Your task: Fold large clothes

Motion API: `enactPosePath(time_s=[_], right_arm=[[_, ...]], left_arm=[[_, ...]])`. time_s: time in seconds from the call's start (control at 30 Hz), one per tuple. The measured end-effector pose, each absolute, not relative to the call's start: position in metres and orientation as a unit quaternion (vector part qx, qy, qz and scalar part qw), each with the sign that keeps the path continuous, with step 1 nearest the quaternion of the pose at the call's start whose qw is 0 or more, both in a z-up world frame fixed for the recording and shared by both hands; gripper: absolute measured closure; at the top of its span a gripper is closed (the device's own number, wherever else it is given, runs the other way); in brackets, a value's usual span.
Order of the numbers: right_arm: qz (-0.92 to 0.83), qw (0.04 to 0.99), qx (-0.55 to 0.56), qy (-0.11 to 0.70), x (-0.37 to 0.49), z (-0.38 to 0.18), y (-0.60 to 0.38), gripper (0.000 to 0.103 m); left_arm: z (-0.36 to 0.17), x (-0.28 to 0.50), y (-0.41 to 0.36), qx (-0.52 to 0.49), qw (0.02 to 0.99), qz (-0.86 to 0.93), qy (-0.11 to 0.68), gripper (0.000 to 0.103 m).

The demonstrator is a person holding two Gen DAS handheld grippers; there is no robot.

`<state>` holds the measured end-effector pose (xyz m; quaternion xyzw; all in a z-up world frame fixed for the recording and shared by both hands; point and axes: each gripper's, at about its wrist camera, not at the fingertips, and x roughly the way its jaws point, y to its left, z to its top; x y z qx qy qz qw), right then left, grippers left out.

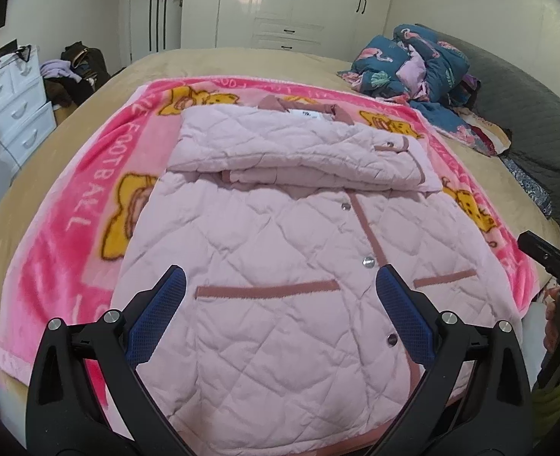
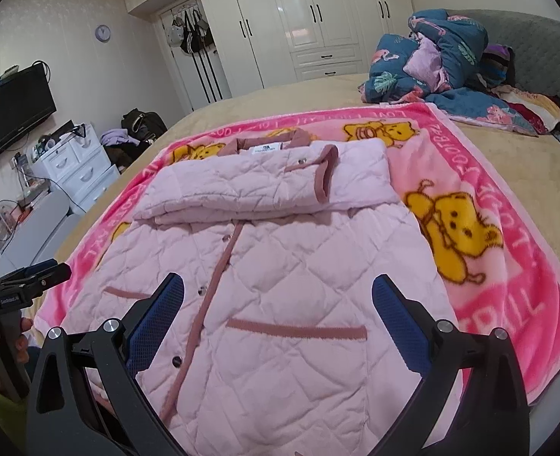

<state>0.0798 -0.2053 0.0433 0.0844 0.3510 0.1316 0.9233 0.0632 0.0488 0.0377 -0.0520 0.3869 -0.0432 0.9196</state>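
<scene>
A pale pink quilted jacket (image 1: 280,250) (image 2: 280,266) with dusty-rose trim lies front up on a pink cartoon blanket (image 1: 70,220) (image 2: 508,228). Both sleeves are folded across its chest into a thick band (image 1: 299,152) (image 2: 264,186) below the collar. My left gripper (image 1: 280,285) hovers open over the left pocket near the hem, with nothing between its blue pads. My right gripper (image 2: 278,292) hovers open over the right pocket, also holding nothing. Each gripper shows at the edge of the other's view, held by a hand (image 2: 10,345).
The blanket covers a tan bed (image 1: 241,60). A crumpled dark floral quilt (image 1: 416,60) (image 2: 443,60) lies at the far right by a grey headboard (image 2: 538,38). White drawers (image 1: 10,102), piled clothes, a wall television (image 2: 10,114) and white wardrobes (image 2: 310,19) stand beyond the bed.
</scene>
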Motion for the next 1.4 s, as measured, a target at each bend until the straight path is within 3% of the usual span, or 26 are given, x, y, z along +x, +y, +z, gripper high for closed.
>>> enactPosePath(time_s=[0.9, 1.4], right_arm=[[0.09, 0.904, 0.064, 0.413, 0.054, -0.015, -0.248, 0.004], [0.07, 0.9, 0.067, 0.426, 0.041, -0.029, -0.276, 0.004]], left_arm=[[-0.026, 0.032, 0.102, -0.039, 0.894, 0.045, 0.445, 0.009], [-0.066, 0.002, 0.136, -0.1, 0.862, 0.022, 0.496, 0.009]])
